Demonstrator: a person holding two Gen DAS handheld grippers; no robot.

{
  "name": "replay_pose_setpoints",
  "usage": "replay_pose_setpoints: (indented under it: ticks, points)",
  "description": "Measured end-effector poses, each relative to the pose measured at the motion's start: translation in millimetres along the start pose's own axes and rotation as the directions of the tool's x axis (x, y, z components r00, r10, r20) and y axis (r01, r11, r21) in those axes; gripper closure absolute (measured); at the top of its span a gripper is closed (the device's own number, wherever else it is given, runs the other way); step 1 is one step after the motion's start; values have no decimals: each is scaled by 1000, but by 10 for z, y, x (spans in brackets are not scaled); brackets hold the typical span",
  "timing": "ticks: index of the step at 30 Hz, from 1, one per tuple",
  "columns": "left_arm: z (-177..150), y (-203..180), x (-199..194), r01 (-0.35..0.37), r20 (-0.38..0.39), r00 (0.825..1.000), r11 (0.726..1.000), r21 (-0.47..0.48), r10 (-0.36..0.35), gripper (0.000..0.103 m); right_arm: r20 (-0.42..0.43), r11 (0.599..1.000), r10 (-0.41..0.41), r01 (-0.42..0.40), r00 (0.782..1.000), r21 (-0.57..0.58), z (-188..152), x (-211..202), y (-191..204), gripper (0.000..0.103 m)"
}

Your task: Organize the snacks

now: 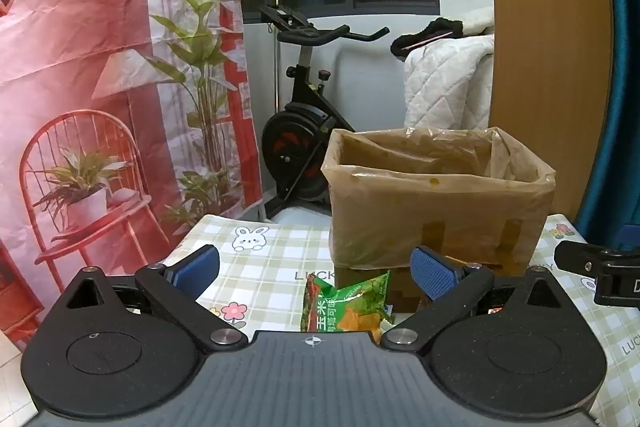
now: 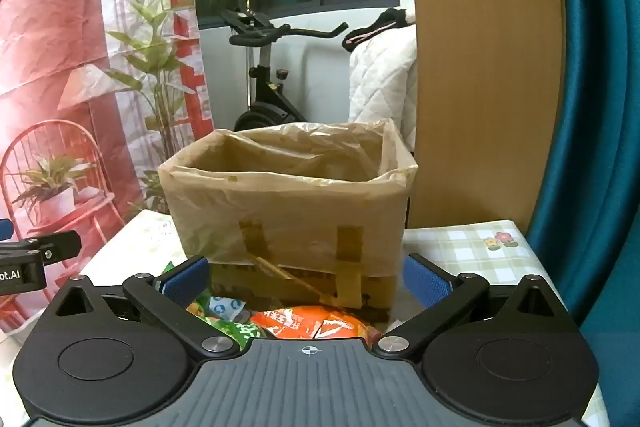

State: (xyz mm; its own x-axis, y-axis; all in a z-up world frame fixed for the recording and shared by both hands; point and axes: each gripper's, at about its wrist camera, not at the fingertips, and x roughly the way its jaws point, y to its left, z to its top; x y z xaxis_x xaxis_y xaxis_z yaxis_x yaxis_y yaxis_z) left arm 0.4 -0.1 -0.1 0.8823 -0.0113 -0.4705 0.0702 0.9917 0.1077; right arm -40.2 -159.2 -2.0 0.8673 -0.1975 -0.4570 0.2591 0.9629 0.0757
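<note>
**Snack bags parked right below both open grippers**

Both the left gripper (image 1: 316, 275) and right gripper (image 2: 306, 281) are spread wide, nothing gripped. The green snack bag (image 1: 344, 307) is seen just ahead, standing roughly upright; the orange snack bag (image 2: 316, 323), probably flat, is nearer the right one. The lined box (image 2: 288, 203) sits just behind.

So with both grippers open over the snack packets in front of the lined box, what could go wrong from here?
1. The green packet and orange packet lie crowded together, so one grab may drag a neighbour.
2. The loose plastic liner droops over the tall box's rim and could snag a packet or finger.
3. The left gripper and right gripper sit close together and might collide.
</note>
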Motion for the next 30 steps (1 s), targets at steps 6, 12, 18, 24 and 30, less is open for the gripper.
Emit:
replay_pose_setpoints:
  ticks: [6,12,18,24,30]
  points:
    - [30,29,-10,3,0,1000,1000,-22,-3,1,3,1000,-4,4,1000,-8,22,4,7,0]
    - [28,29,2,-7,8,1000,1000,-17,7,1,8,1000,-9,9,1000,-6,57,65,20,0]
    - [20,27,-8,-9,15,1000,1000,-16,9,1,5,1000,-10,10,1000,-4,63,57,15,0]
    - [26,27,0,-5,20,1000,1000,-16,6,1,3,1000,-14,14,1000,0,58,38,-9,0]
    - [30,19,7,-2,21,1000,1000,-13,3,1,1,1000,-14,14,1000,0,59,48,-18,0]
